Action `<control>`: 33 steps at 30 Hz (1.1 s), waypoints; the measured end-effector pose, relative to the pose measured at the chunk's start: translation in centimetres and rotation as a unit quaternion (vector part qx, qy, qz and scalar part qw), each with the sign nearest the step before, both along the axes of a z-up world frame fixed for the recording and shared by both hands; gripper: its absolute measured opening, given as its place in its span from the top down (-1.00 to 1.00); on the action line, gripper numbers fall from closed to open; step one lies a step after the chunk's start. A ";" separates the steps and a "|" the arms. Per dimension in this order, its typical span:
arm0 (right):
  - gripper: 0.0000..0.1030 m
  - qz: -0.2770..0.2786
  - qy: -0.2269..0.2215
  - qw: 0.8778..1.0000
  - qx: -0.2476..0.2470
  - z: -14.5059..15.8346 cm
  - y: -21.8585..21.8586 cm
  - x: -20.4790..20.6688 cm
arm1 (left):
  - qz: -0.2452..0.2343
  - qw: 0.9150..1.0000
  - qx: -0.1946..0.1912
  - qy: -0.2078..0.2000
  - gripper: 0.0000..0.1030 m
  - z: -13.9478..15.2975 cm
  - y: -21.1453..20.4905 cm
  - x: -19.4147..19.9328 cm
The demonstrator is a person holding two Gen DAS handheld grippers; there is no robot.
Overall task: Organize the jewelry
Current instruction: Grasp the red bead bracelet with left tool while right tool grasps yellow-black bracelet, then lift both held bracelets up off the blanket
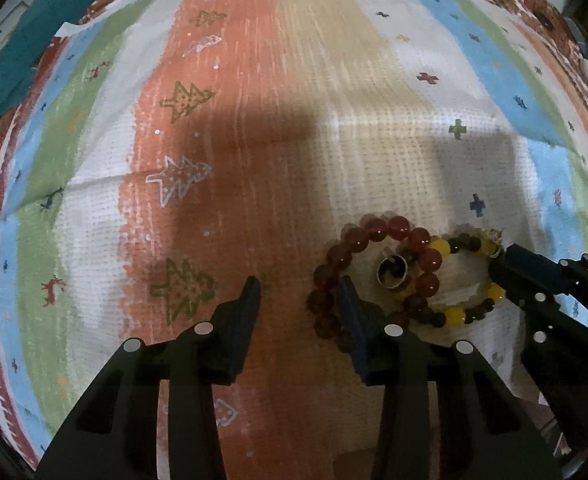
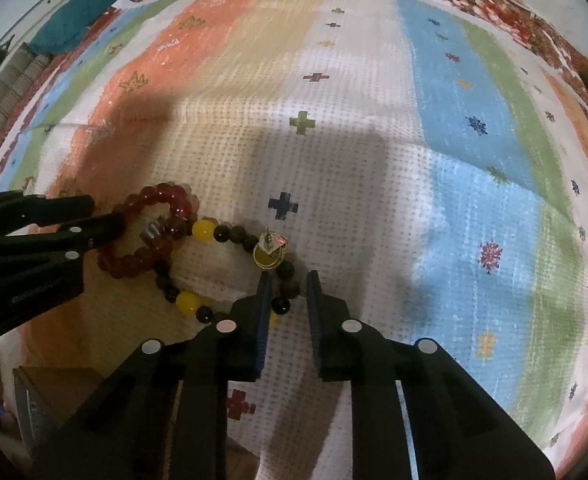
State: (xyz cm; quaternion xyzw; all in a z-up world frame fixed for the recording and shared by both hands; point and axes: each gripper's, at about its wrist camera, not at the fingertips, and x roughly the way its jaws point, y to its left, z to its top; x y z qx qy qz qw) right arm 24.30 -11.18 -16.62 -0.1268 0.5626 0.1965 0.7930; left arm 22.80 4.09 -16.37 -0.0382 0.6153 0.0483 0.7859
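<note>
On the left, the left gripper hangs low over a striped, patterned cloth with its two fingers spread wide and nothing between them; its right finger lies across the near side of a red bead bracelet, whether touching it or just above it cannot be told. Inside that red loop sits a silver ring, just beyond the finger's tip. To the right, overlapping the red loop, lies a second bracelet of yellow and dark beads. Farther right again, the right gripper has its fingers parted by a moderate gap and grips nothing; its own view shows a few dark beads of the yellow and dark bracelet lying in that gap. Just past its fingertips a small gold earring rests on that bracelet's far side, its post sticking upward, close to the left finger's tip but apart from it.
</note>
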 end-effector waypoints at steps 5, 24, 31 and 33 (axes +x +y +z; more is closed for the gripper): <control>0.77 0.006 -0.003 1.000 -0.003 -0.1 0.2 -0.1 | -0.011 1.000 -0.008 0.001 0.73 -0.3 -0.4 0.0; 0.79 0.009 -0.030 0.999 0.041 3.7 0.1 -0.9 | -0.023 0.998 -0.028 -0.044 0.75 3.4 -0.7 -0.9; 0.79 0.011 -0.042 0.998 0.038 4.4 -0.1 -1.5 | -0.027 0.997 -0.032 -0.061 0.75 4.9 -0.9 -1.1; 0.79 0.009 -0.044 0.998 0.038 4.5 -0.1 -1.5 | -0.027 0.997 -0.032 -0.065 0.75 5.4 -1.0 -1.2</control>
